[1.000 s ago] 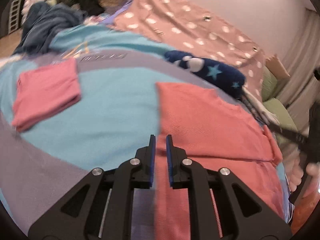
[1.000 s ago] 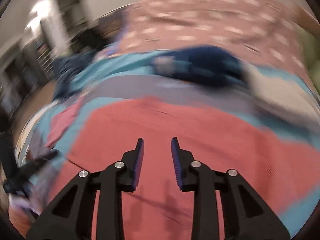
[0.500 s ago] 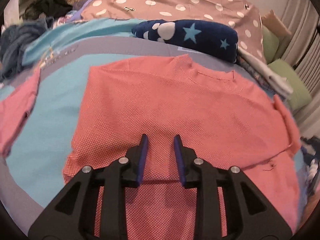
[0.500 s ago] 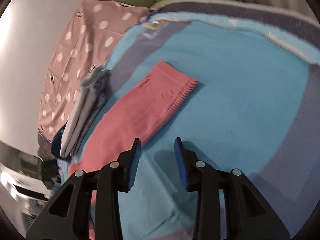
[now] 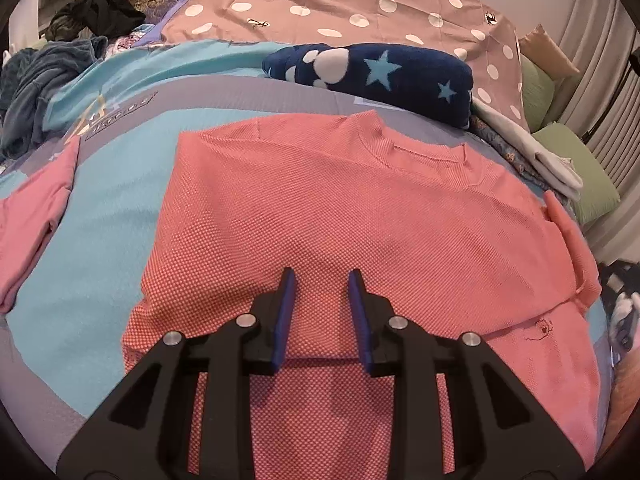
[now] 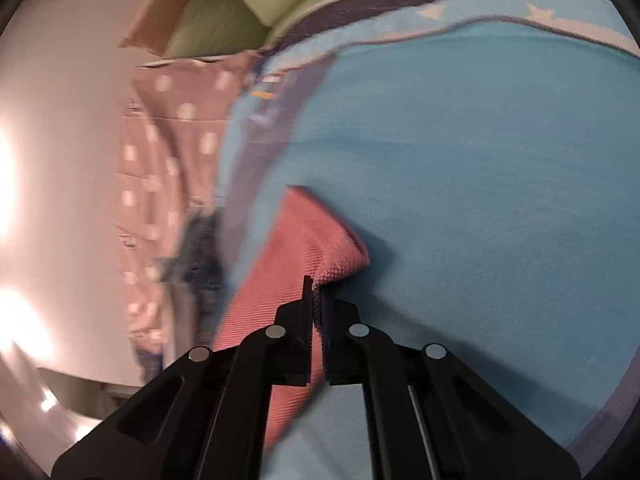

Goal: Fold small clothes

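A coral-red knit shirt [image 5: 360,216] lies spread on the blue and grey bed cover, its lower part folded up over its body. My left gripper [image 5: 322,280] is open and empty, just above the folded edge of the shirt near its lower middle. In the right wrist view my right gripper [image 6: 315,292] is shut on the end of the shirt's sleeve [image 6: 304,248], whose cloth is pinched between the fingers and lifted a little off the blue cover [image 6: 480,160].
A folded pink garment [image 5: 32,216] lies at the left on the cover. A navy star-patterned blanket roll [image 5: 372,76] sits behind the shirt, with a pink polka-dot quilt [image 5: 340,4] beyond. Green pillows [image 5: 568,156] and grey clothes [image 5: 36,76] lie at the sides.
My right gripper has moved onto the shirt's sleeve end and closed on it. My left gripper has stayed open over the shirt's folded edge, after swinging right from the blue cover.
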The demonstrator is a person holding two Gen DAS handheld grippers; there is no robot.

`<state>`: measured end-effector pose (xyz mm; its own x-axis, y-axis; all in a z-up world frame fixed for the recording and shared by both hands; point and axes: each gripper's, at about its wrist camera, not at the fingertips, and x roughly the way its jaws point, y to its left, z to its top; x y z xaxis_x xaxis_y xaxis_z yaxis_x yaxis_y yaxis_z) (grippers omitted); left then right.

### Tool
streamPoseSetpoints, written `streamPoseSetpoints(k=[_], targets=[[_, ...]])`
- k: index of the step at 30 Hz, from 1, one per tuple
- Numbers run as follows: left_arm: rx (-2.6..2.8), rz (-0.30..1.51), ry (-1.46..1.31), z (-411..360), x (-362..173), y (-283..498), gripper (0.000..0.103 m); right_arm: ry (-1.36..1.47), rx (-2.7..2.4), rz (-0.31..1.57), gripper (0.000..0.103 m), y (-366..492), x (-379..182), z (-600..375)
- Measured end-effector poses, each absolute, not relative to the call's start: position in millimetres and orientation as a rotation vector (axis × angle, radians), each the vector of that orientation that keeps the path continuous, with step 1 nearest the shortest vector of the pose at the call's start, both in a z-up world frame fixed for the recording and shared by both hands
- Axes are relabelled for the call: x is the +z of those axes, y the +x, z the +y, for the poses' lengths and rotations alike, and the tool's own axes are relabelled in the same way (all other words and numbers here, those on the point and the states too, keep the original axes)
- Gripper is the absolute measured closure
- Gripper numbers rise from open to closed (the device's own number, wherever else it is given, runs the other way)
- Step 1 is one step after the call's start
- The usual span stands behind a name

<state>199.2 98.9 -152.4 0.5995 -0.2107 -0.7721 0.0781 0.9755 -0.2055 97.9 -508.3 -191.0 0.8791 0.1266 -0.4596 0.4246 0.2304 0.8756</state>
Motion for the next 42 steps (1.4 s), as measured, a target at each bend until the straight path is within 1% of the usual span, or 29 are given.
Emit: streamPoseSetpoints(k=[3, 6, 9, 12, 15, 18, 19, 23, 27, 29, 32, 34, 37, 39, 40, 41, 42], targets=[[-0.179, 0.912, -0.179, 102.5, -152.5, 199.4, 0.074, 1.266, -0.065, 0.428, 0.099, 114.7, -146.9, -481.6], [-0.195, 0.91, -0.214, 107.4, -153.3, 199.5, 0.074, 1.14, 0.133, 0.423, 0.099, 139.5, -95.5, -427.2], [-0.209, 0.909, -0.247, 111.6, -153.9, 199.4, 0.074, 0.975, 0.336, 0.464, 0.099, 163.9, -52.9, -339.6], [-0.222, 0.905, -0.276, 115.4, -154.4, 199.1, 0.074, 0.816, 0.464, 0.533, 0.099, 177.2, -34.6, -259.5], [-0.239, 0.904, -0.313, 119.8, -155.3, 199.3, 0.074, 0.669, 0.571, 0.638, 0.099, 185.5, -38.5, -185.7], [-0.259, 0.902, -0.357, 125.1, -155.5, 199.9, 0.074, 0.556, 0.592, 0.768, 0.099, 186.5, -64.5, -137.2], [-0.269, 0.902, -0.374, 127.2, -155.1, 199.7, 0.072, 0.53, 0.584, 0.796, 0.099, 179.9, -73.8, -126.0], [-0.365, 0.905, -0.48, 134.0, -152.0, 198.0, 0.056, 0.402, 0.562, 0.897, 0.099, 168.6, -107.0, -97.7], [-0.491, 0.935, -0.617, 129.3, -153.0, 198.0, 0.046, 0.305, 0.542, 0.917, 0.096, 157.7, -119.0, -83.8], [-0.523, 0.945, -0.642, 124.0, -152.3, 198.4, 0.038, 0.26, 0.545, 0.912, 0.093, 152.4, -120.1, -79.0], [-0.557, 0.958, -0.678, 117.6, -152.0, 201.5, 0.033, 0.206, 0.552, 0.903, 0.087, 148.3, -123.3, -70.2], [-0.567, 0.984, -0.683, 108.9, -154.1, 208.3, 0.032, 0.182, 0.547, 0.898, 0.087, 143.1, -128.4, -68.8], [-0.544, 1.02, -0.638, 94.4, -155.3, 217.9, 0.033, 0.196, 0.546, 0.892, 0.088, 146.3, -130.6, -70.2], [-0.549, 1.031, -0.619, 83.7, -153.7, 226.2, 0.035, 0.212, 0.548, 0.886, 0.089, 149.5, -132.1, -71.2], [-0.554, 1.036, -0.602, 78.3, -153.9, 229.7, 0.047, 0.216, 0.552, 0.878, 0.089, 148.4, -131.2, -72.3], [-0.558, 1.042, -0.582, 72.5, -154.9, 233.7, 0.067, 0.216, 0.556, 0.872, 0.089, 148.9, -130.0, -71.5], [-0.546, 1.061, -0.559, 66.4, -159.1, 238.7, 0.073, 0.212, 0.56, 0.864, 0.089, 147.8, -128.2, -71.0]])
